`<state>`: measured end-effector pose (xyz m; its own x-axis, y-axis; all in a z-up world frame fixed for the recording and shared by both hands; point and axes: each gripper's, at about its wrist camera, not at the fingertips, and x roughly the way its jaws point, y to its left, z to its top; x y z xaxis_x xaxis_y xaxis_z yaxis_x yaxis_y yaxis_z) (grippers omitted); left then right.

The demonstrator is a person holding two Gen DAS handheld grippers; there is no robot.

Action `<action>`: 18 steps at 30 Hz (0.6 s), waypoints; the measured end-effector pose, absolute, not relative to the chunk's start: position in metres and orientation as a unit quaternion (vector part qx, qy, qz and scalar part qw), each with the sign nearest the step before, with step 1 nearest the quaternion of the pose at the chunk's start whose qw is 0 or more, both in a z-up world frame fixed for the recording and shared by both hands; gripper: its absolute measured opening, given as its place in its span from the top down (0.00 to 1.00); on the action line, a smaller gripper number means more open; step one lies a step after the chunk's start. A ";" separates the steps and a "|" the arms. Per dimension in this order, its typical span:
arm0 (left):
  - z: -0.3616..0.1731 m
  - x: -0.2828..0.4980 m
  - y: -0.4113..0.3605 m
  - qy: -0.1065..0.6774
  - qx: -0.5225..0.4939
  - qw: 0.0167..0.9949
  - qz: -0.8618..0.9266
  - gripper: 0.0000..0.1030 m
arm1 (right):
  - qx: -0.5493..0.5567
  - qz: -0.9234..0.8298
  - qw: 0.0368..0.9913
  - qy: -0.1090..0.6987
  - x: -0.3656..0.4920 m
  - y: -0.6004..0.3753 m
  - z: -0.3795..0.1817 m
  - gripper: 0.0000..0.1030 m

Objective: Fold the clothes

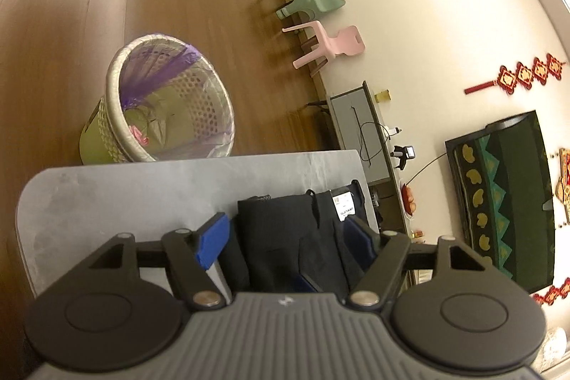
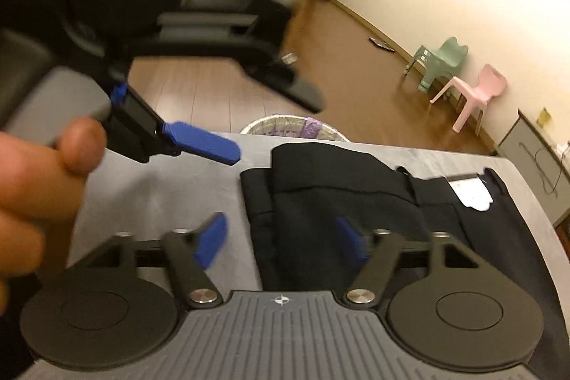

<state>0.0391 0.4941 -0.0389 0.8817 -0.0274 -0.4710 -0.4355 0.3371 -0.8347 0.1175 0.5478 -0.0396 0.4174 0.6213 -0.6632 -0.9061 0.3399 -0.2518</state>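
Gray table holds dark pants, folded over, maybe needing another fold. Left gripper and right gripper have jaws spread wide, holding nothing.

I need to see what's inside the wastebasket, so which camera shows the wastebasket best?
The left wrist view: the wastebasket stands on the floor beyond the table, its whole rim and purple-lined inside in sight. The right wrist view shows only a strip of its rim above the table's far edge.
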 end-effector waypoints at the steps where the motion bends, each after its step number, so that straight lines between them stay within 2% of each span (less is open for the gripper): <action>1: -0.039 0.039 0.494 0.206 -0.560 0.792 0.128 0.31 | -0.305 0.484 0.786 0.232 0.119 0.550 -0.040 0.30; 2: -0.039 0.039 0.494 0.206 -0.559 0.793 0.129 0.31 | -0.303 0.481 0.789 0.232 0.121 0.551 -0.039 0.30; 3: -0.039 0.039 0.495 0.207 -0.560 0.792 0.129 0.31 | -0.301 0.478 0.792 0.232 0.123 0.551 -0.038 0.43; 4: -0.041 0.039 0.495 0.208 -0.562 0.790 0.130 0.31 | -0.298 0.475 0.795 0.232 0.125 0.552 -0.037 0.67; 6: -0.044 0.041 0.495 0.212 -0.564 0.787 0.131 0.31 | -0.293 0.468 0.801 0.232 0.129 0.554 -0.035 0.84; 9: -0.050 0.046 0.495 0.223 -0.566 0.784 0.123 0.31 | -0.286 0.458 0.809 0.231 0.134 0.556 -0.032 0.90; 10: -0.051 0.049 0.494 0.227 -0.568 0.783 0.113 0.29 | -0.283 0.455 0.812 0.231 0.136 0.556 -0.031 0.95; 13: -0.055 0.060 0.486 0.239 -0.565 0.785 0.083 0.24 | -0.266 0.452 0.819 0.235 0.141 0.548 -0.025 0.99; 14: -0.054 0.063 0.483 0.239 -0.560 0.789 0.079 0.17 | -0.258 0.452 0.820 0.238 0.142 0.543 -0.022 0.99; 16: -0.053 0.067 0.480 0.233 -0.555 0.795 0.070 0.12 | -0.241 0.453 0.823 0.242 0.144 0.533 -0.016 0.99; 18: -0.054 0.070 0.477 0.229 -0.556 0.797 0.061 0.12 | -0.224 0.454 0.826 0.247 0.146 0.522 -0.011 0.99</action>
<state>0.0702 0.4770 -0.0542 0.8872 -0.1580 -0.4334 -0.3523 0.3746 -0.8577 0.1460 0.5223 -0.0106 0.4665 0.6387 -0.6119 -0.8605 0.4878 -0.1469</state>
